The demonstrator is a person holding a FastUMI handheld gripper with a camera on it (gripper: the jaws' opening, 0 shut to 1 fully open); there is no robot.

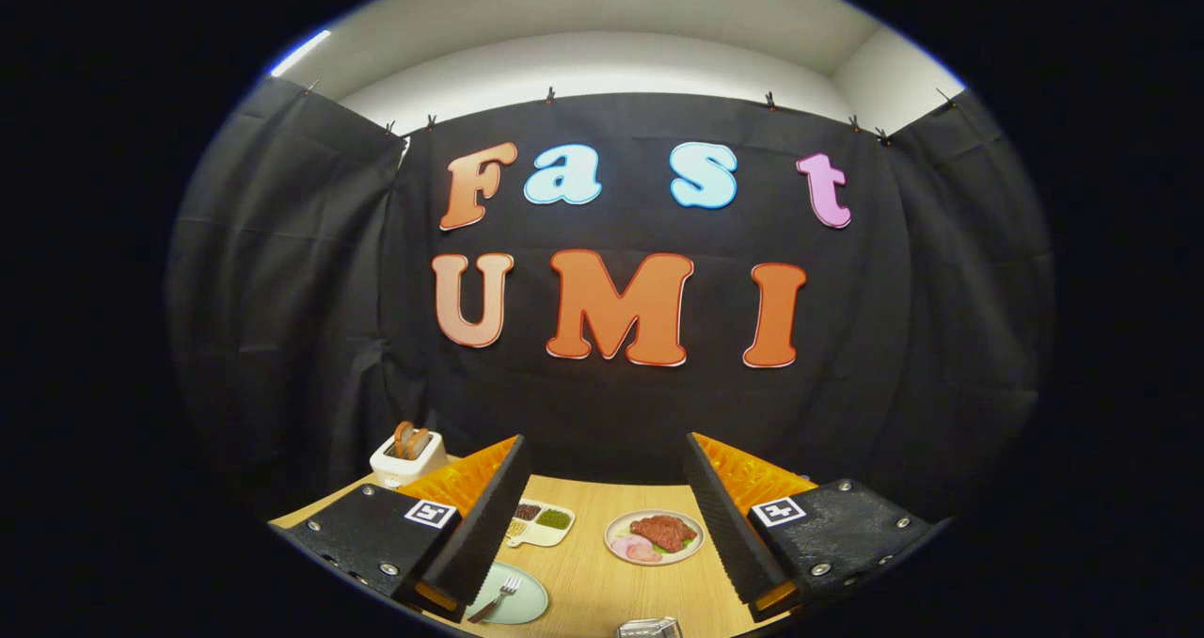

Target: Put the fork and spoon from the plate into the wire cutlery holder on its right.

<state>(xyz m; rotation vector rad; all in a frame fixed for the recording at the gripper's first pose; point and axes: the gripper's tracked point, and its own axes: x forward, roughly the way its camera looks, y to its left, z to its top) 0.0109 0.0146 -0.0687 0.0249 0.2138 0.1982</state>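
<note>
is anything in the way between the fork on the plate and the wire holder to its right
Nothing visible stands in the way. The fork lies on the pale green plate by the near table edge, and only bare wooden table separates that plate from the wire cutlery holder. The gripper hangs open above the table, holding nothing.

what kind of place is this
Likely a staged recording booth, not a real kitchen: black cloth wall clipped up behind a wooden table set with a toaster, a plate of food and a fork on a plate. The gripper fingers are open above it.
</note>
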